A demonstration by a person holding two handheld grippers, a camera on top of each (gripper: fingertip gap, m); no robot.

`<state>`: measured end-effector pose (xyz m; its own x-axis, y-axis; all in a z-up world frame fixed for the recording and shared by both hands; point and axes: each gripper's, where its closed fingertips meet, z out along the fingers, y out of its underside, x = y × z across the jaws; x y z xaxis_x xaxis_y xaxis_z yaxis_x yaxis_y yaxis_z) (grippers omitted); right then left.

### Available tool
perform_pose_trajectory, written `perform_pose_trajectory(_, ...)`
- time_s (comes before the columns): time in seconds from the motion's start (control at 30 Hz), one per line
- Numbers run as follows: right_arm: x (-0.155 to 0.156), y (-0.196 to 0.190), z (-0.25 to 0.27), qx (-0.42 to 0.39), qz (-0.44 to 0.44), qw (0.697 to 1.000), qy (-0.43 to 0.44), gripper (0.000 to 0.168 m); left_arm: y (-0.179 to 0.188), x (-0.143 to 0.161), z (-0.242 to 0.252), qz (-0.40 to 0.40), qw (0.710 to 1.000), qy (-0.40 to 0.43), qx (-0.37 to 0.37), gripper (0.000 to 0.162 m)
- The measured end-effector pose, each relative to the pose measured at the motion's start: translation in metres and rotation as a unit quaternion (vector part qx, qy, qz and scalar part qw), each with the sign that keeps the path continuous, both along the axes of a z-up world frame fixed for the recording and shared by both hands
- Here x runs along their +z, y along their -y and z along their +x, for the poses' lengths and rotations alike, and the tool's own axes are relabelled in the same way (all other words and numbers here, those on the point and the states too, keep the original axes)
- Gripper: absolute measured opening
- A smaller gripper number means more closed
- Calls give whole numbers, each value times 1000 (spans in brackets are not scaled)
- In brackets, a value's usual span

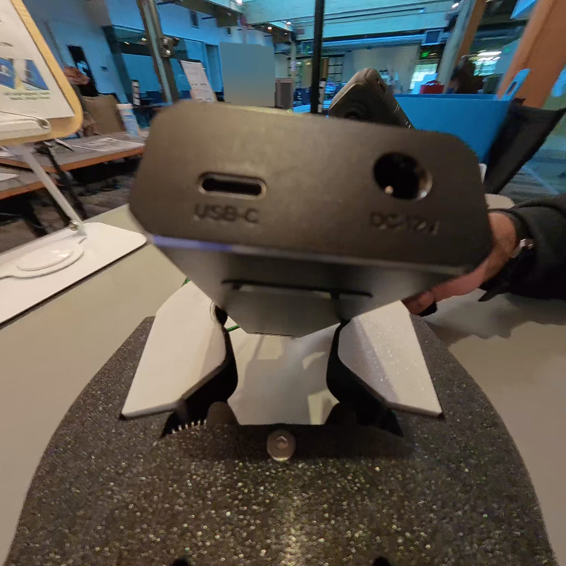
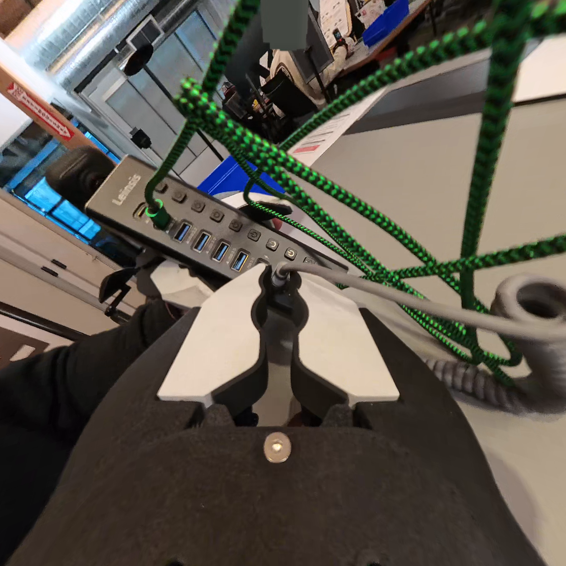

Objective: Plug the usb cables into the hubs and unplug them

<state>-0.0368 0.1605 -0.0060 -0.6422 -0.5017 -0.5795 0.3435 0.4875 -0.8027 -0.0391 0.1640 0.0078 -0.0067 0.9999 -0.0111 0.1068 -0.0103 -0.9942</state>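
Observation:
My left gripper point(image 1: 280, 318) is shut on a dark grey USB hub point(image 1: 306, 190) and holds it above the table, its end face with an oval port and a round socket toward the camera. In the right wrist view the hub point(image 2: 190, 220) shows a row of blue ports and round buttons. A green plug point(image 2: 157, 216) on a green braided cable point(image 2: 275, 159) sits in a port at the hub's far end. My right gripper point(image 2: 280, 275) is shut on a grey plug point(image 2: 275, 277) at the hub's near end. I cannot tell how deep the grey plug sits.
The green cable hangs in several loops across the right wrist view. The grey cable point(image 2: 398, 303) runs to a thick coil point(image 2: 526, 367) on the grey table point(image 2: 413, 199). A white sign stand point(image 1: 61, 251) stands on the table at the left. A hand point(image 1: 490, 260) shows behind the hub. Less than 4 cm separates the two grippers' tips.

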Motion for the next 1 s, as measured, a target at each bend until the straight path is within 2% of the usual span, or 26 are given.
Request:
perform_pose_trajectory(0.13,-3,8,-7,-17,-2,1000,26,11,8,-2,-9,36,999,10,-33,74)
perform_pose_trajectory(0.27,-12,13,-13,-32,37,995,87,10,14,-8,-16,65,998,-3,-13,75)
perform_pose_trajectory(0.37,-17,12,-9,-40,61,992,99,10,16,-10,-18,100,995,-9,-4,77)
perform_pose_trajectory(0.5,-21,10,-2,-38,83,987,133,10,18,-12,-18,99,995,-3,1,76)
perform_pose_trajectory(0.63,-19,10,-4,-35,71,988,130,11,20,-15,-17,128,992,7,0,74)
perform_pose_trajectory(0.73,-16,8,2,-4,40,996,85,13,22,-13,-12,163,987,4,-9,73)
perform_pose_trajectory(0.93,-12,-3,-3,30,-44,995,-86,13,41,-6,3,280,960,-16,-5,73)
perform_pose_trajectory(1.0,-5,-4,-6,29,-92,984,-149,16,44,-7,10,268,964,-1,-3,73)
